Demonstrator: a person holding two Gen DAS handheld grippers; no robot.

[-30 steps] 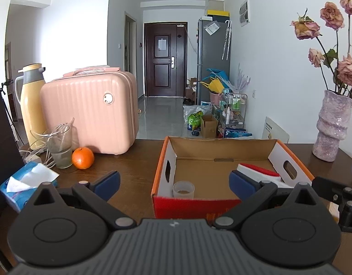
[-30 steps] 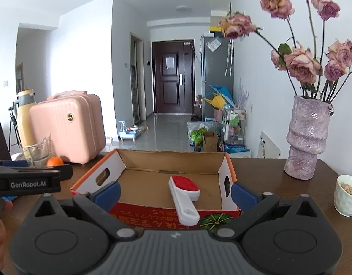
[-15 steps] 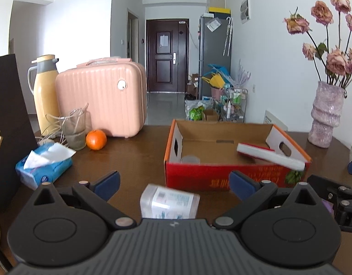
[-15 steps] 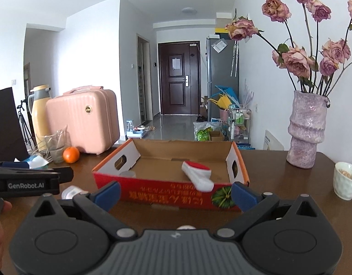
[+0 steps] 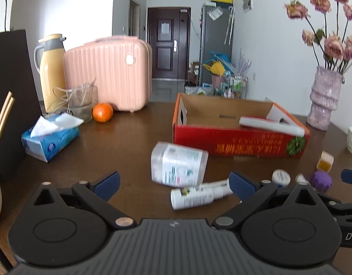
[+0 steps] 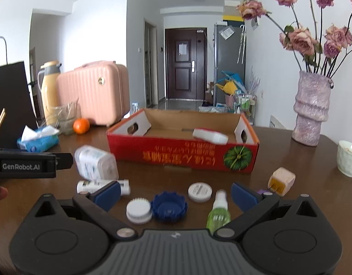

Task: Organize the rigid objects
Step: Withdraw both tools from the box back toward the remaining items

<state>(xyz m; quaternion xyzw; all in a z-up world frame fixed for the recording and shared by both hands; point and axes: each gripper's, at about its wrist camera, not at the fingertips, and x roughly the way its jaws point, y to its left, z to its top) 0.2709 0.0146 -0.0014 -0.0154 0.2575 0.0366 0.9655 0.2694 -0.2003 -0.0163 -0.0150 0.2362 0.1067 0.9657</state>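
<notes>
Only our right view shows the blue cap point(image 6: 168, 209), the white ridged lid point(image 6: 139, 210), the flat round lid point(image 6: 200, 192) and the green spray bottle point(image 6: 218, 214) lying near the table's front edge; our left view alone shows a purple cap point(image 5: 322, 180). The cardboard box point(image 5: 240, 142) at mid-table holds a red-and-white brush point(image 5: 271, 125). Both the left gripper point(image 5: 173, 183) and the right gripper point(image 6: 174, 193) have their tongs apart, holding nothing. A second ago we hung over the box; now we have pulled back, and the clear jar point(image 5: 178, 165) and white bottle point(image 5: 200, 193) lie before it.
</notes>
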